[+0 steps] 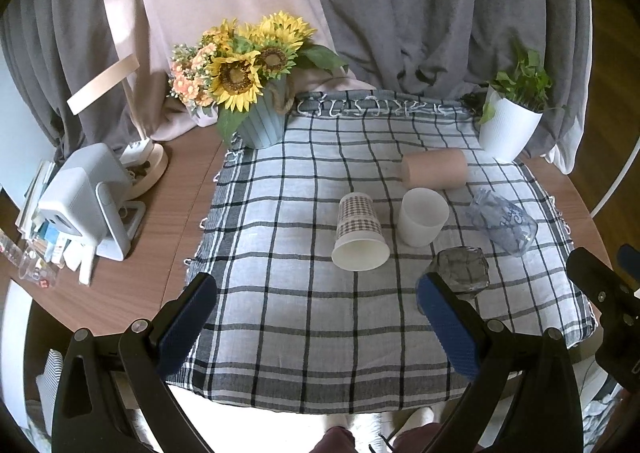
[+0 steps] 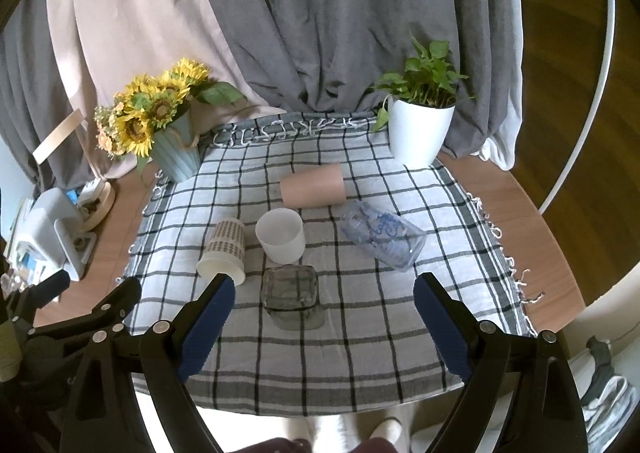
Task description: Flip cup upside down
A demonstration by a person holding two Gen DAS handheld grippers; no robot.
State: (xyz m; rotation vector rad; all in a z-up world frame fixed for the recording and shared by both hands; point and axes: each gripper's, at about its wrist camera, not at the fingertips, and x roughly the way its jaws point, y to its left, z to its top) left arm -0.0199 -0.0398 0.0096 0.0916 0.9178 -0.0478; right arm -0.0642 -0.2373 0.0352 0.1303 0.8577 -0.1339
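Several cups sit on a checked cloth (image 1: 304, 317) (image 2: 360, 337). A checked paper cup (image 1: 359, 231) (image 2: 224, 249) stands upside down. A white cup (image 1: 422, 216) (image 2: 281, 235) stands upright. A pink cup (image 1: 435, 169) (image 2: 313, 186) and a clear blue-patterned glass (image 1: 503, 221) (image 2: 382, 233) lie on their sides. A dark faceted glass (image 1: 460, 271) (image 2: 292, 297) stands upright nearest me. My left gripper (image 1: 316, 317) and right gripper (image 2: 322, 325) are both open and empty, above the cloth's near part.
A sunflower pot (image 1: 256, 125) (image 2: 176, 153) stands at the cloth's back left and a white plant pot (image 1: 506, 131) (image 2: 418, 133) at the back right. A white device (image 1: 86, 197) and clutter are on the wooden table at left. Curtains hang behind.
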